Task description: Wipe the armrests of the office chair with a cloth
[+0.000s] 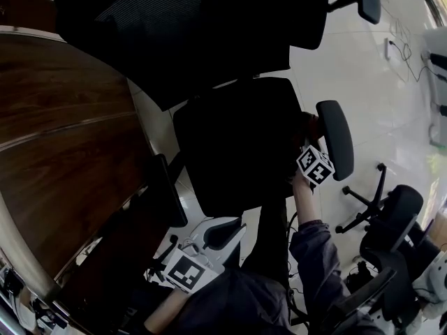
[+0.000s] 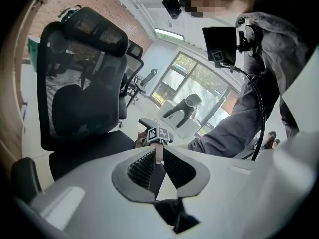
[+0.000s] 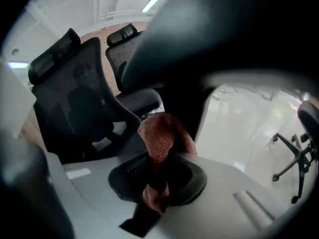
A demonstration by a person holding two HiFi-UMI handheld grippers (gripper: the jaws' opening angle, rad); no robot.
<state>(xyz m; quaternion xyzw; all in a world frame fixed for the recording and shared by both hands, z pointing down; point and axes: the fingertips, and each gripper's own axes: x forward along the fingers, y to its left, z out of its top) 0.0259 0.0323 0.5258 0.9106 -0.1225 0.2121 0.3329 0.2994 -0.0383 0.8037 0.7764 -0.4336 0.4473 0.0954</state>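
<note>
A black office chair has its seat (image 1: pixel 237 142) in the middle of the head view, with its right armrest (image 1: pixel 336 138) beside it. My right gripper (image 1: pixel 311 155) is against the inner side of that armrest, its marker cube just below. In the right gripper view it (image 3: pixel 157 171) is shut on a reddish-brown cloth (image 3: pixel 162 136) that bunches up out of the jaws, close under the dark armrest (image 3: pixel 199 39). My left gripper (image 1: pixel 213 239) hangs low in front of the seat, away from the chair's left armrest (image 1: pixel 167 190). Its jaws (image 2: pixel 158 154) are shut on nothing.
A curved wooden table (image 1: pixel 63 152) fills the left side. A second black chair (image 1: pixel 209 19) stands behind the first, and more chairs (image 1: pixel 398 218) crowd the lower right. A chair base (image 1: pixel 363 201) and cables lie on the pale floor.
</note>
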